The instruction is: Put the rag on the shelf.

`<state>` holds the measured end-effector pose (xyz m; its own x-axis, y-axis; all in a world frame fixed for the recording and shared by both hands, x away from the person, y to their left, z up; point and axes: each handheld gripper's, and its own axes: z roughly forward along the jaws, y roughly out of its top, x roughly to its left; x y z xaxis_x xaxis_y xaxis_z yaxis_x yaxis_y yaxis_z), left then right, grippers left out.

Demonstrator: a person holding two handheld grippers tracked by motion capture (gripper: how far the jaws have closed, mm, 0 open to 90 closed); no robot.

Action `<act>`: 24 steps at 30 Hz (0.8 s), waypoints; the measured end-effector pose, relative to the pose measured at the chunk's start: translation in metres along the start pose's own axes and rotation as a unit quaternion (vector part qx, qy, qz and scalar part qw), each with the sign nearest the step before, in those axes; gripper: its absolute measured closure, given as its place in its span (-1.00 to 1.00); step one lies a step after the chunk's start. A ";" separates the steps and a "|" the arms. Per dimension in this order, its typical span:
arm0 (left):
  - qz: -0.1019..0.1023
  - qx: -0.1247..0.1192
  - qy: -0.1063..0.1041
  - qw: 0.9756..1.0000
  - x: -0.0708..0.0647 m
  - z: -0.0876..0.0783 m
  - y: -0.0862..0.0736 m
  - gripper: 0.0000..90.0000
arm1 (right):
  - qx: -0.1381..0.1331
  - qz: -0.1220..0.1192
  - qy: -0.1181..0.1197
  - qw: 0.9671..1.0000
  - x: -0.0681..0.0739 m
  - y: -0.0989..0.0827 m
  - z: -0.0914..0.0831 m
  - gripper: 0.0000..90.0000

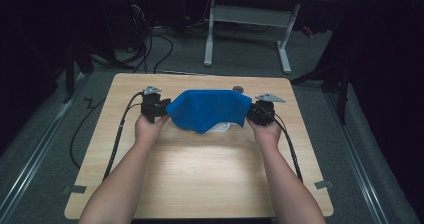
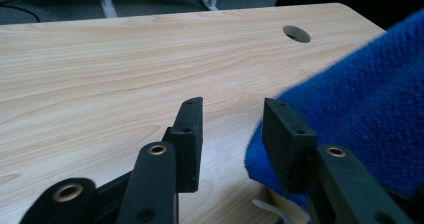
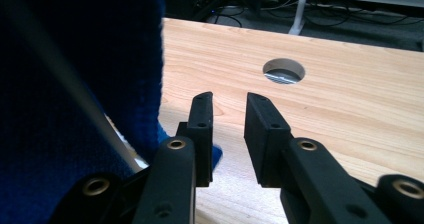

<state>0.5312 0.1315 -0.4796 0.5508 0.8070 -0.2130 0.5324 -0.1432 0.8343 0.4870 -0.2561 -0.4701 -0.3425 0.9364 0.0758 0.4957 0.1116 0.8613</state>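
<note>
Forearms of mine come in from six o'clock in the high view, each hand carrying a claw. My left gripper (image 1: 161, 109) sits at nine o'clock of the blue cloth (image 1: 210, 109), my right gripper (image 1: 254, 113) at three o'clock. Both sets of jaws stand parted with bare wood showing in the gap; neither has hold of anything. From the left gripper view (image 2: 232, 134) the cloth (image 2: 360, 109) lies just outside the jaw at three o'clock, perhaps brushing it. From the right gripper view (image 3: 229, 134) it (image 3: 75, 109) hangs at nine o'clock. Something white (image 1: 220, 128) peeks out under the cloth. Beyond, at twelve o'clock on the wooden table (image 1: 200, 174), is a round hole (image 3: 283, 70).
</note>
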 end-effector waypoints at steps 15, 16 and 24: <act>0.009 -0.018 0.036 0.999 0.008 -0.024 -0.001 0.19 | -0.002 -0.006 -0.020 1.000 -0.010 0.006 -0.016 0.37; 0.009 -0.017 0.038 0.999 0.009 -0.026 -0.002 0.19 | -0.002 -0.008 -0.021 1.000 -0.010 0.006 -0.016 0.36; 0.014 -0.020 0.055 0.998 0.013 -0.035 -0.006 0.11 | -0.003 -0.015 -0.028 0.999 -0.011 0.006 -0.024 0.28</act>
<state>0.5124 0.1628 -0.4690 0.4895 0.8616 -0.1342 0.4903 -0.1447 0.8594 0.4744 -0.2733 -0.4538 -0.3114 0.9500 0.0212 0.4815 0.1385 0.8654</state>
